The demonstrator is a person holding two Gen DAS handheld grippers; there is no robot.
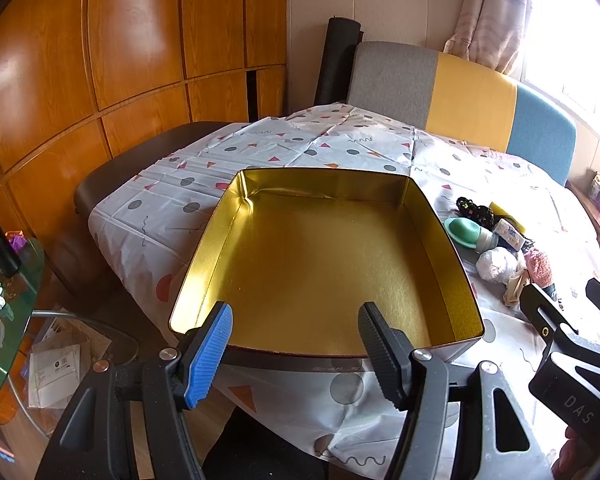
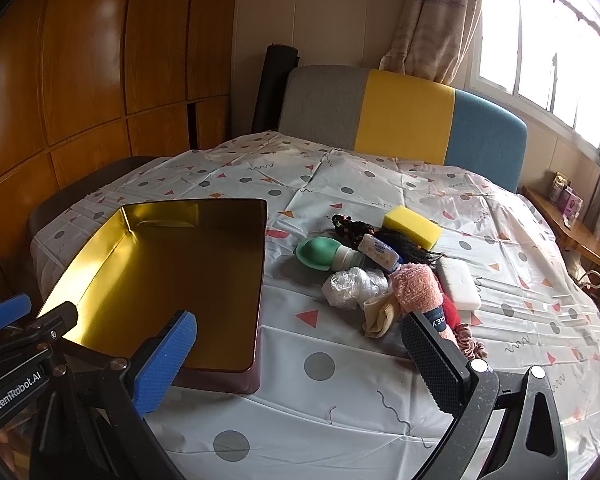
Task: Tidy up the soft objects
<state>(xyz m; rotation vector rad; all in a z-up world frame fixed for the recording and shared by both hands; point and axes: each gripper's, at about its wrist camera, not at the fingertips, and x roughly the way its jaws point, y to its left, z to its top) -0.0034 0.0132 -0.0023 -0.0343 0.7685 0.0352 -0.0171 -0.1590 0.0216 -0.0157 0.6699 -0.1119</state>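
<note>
An empty gold-lined tin box (image 1: 456, 264) (image 2: 262, 264) sits on the patterned tablecloth. To its right lies a heap of soft things: a yellow sponge (image 2: 411, 226), a green cap-shaped item (image 2: 315, 253), a tissue pack (image 2: 380, 252), a crumpled plastic bag (image 2: 352, 286), a pink fluffy sock (image 2: 415, 287), a white pad (image 2: 458, 283), black hair ties (image 2: 354, 227) and a pink scrunchie (image 2: 471, 342). My left gripper (image 1: 296, 354) is open and empty at the tin's near rim. My right gripper (image 2: 300, 360) is open and empty, just short of the heap.
A grey, yellow and blue headboard (image 2: 404, 120) stands behind the table. Wooden cabinets (image 1: 120, 60) fill the left wall. A glass side table (image 1: 4, 320) with clutter is at the far left. A wooden shelf (image 2: 572, 224) runs under the window.
</note>
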